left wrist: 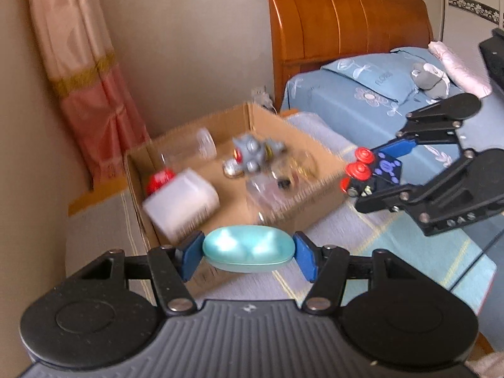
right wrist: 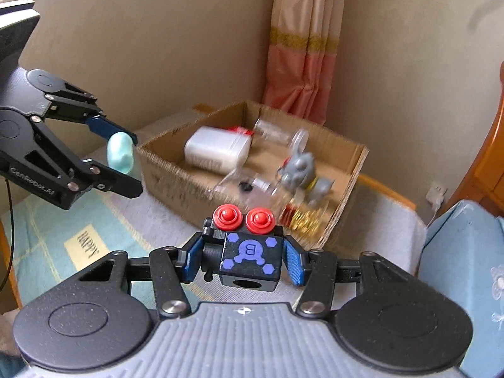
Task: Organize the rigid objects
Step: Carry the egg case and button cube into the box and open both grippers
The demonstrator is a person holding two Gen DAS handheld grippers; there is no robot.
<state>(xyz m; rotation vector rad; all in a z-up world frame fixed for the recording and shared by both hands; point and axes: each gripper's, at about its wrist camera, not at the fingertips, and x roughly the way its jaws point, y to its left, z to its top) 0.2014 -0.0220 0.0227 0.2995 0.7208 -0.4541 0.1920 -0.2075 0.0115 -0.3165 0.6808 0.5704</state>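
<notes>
A teal oval case [left wrist: 249, 249] is clamped end to end in the left gripper [left wrist: 249, 252], a black toy robot [right wrist: 249, 252] pinched by the right gripper [right wrist: 244, 256]; the cardboard box [right wrist: 176, 170] lies just ahead, nearer the right.

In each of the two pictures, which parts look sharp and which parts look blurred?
Left wrist view: the turquoise case in the left claw is sharp, with two bright glare patches on it; the cardboard box and its contents are smeared by motion blur. Right wrist view: the black toy block in the right claw is sharp; the box contents are blurred, and the fisheye bends the edges.
</notes>
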